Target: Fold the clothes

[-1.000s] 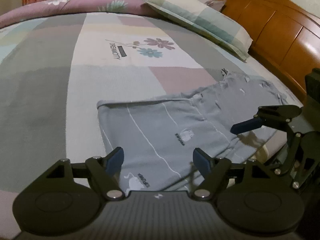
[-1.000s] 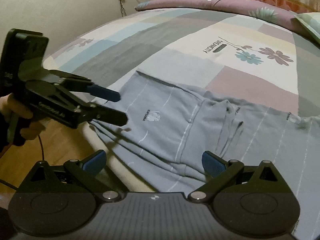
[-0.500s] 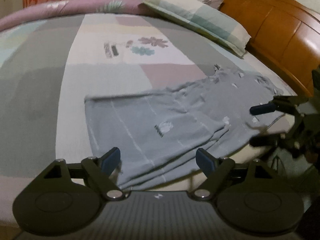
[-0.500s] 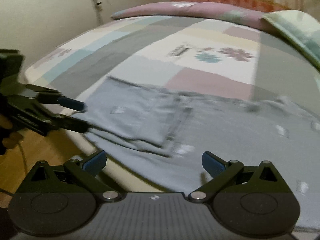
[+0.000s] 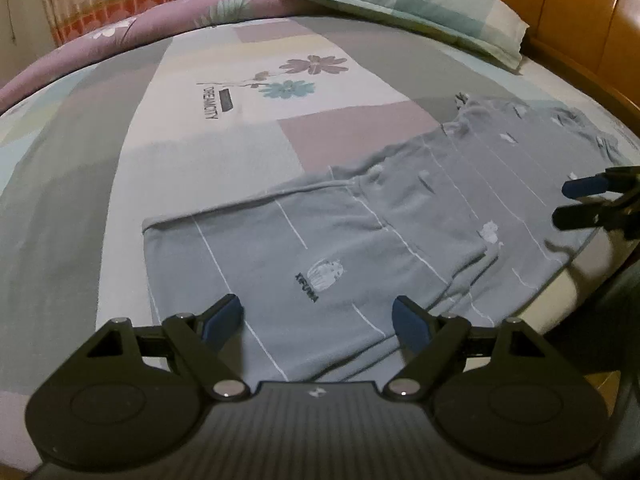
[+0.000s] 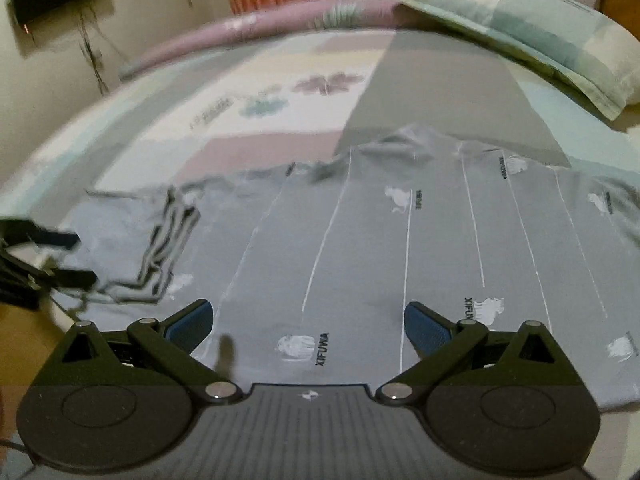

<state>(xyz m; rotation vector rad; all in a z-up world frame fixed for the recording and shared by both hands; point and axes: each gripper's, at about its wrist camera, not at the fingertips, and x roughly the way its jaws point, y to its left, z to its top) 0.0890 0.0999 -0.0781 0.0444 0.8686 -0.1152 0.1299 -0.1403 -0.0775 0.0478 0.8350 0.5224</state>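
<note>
The bed (image 5: 120, 128) fills both views, patchwork cover out to the pillow (image 5: 420, 4) at the headboard end. Along its near edge lies the grey garment (image 5: 340, 240), spread long, one end doubled over itself in a flap, the rest flat with its white stripes running straight.

Here's the change: a second ago the two tools sat close together over the folded end; now they have drawn apart along the cloth. The left gripper (image 5: 318, 320) hangs over the doubled part, fingers wide apart, nothing between them. The right gripper (image 6: 308, 320) has swung over the flat stretch, fingers likewise apart and empty; its view is smeared, so it's moving. That reads to me as a reposition between folds: one fold lies in, long stretch unfolded.
</note>
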